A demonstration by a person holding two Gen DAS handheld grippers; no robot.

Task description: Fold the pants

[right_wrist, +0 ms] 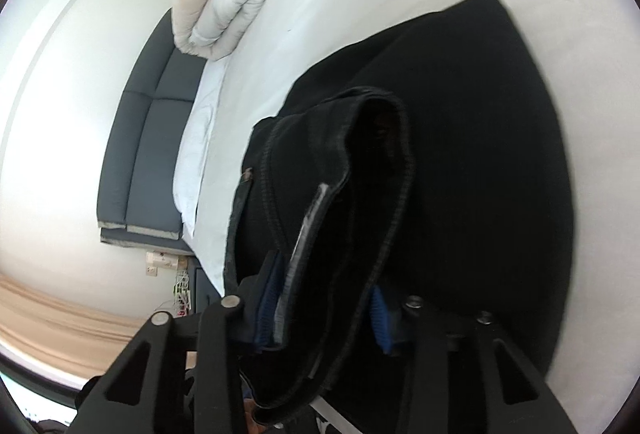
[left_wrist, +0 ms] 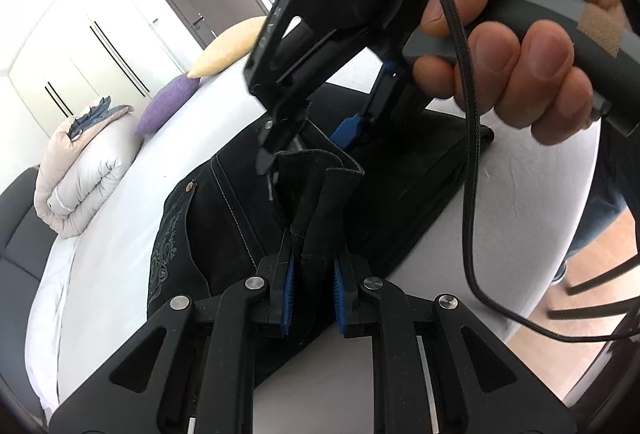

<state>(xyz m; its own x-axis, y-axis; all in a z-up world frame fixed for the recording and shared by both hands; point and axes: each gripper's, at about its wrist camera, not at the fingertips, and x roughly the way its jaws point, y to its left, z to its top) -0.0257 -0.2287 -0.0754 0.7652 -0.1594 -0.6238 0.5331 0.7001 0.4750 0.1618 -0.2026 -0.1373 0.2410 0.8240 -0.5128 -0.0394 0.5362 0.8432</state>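
Clamping black pants [left_wrist: 248, 202] hem, both grippers; duvet [left_wrist: 80, 174], pillows beyond

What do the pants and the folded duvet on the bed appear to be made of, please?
Pants: likely black denim, matte, with pale contrast seam stitching and a copper rivet. Duvet: probably padded cotton or polyester, soft matte, puffy rolled layers. Both the left gripper and the right gripper clamp the pants.
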